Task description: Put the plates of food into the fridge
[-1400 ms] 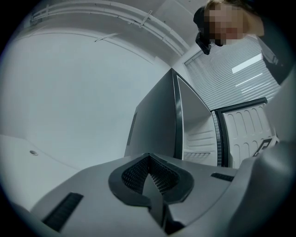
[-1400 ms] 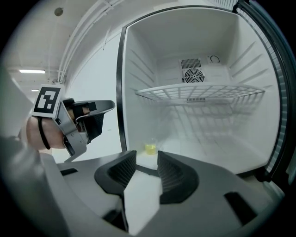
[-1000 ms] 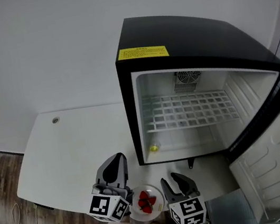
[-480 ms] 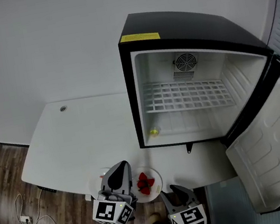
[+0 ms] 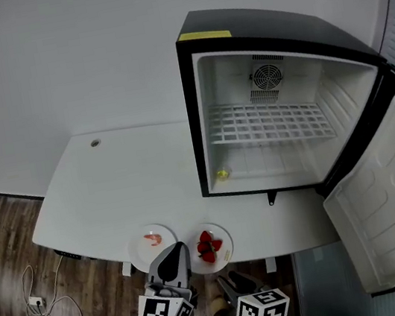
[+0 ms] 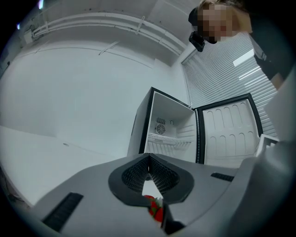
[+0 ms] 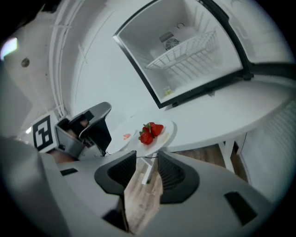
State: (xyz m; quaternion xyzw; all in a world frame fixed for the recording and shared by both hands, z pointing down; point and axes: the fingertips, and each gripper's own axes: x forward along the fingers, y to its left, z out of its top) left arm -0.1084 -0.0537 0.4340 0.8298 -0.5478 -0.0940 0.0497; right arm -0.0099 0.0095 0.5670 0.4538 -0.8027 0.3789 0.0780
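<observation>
Two plates are set side by side at the near edge of the white table (image 5: 126, 181), outside the fridge (image 5: 251, 30). The right plate (image 5: 226, 241) is loaded with strawberries (image 5: 209, 245); on the left plate (image 5: 138, 244) a shrimp (image 5: 152, 238) is laid. The fridge is stood on the right part of the table, well apart from the plates, and its door (image 5: 393, 194) is swung wide to the right. Inside, a wire shelf (image 5: 270, 121) is seen, and a small yellow thing (image 5: 222, 175), too small to be identified, is left on the fridge floor near the left wall. The left gripper (image 5: 173, 253) is held just off the table's near edge, between the two plates, with its jaws brought together at the tips and nothing clamped in them; whether its tip is touching a plate cannot be told. The right gripper (image 5: 231, 282) is held lower and nearer the person, below the strawberry plate, its jaws parted and empty, with only the wooden floor (image 5: 3, 256) and a table leg (image 7: 149, 170) framed between them.
</observation>
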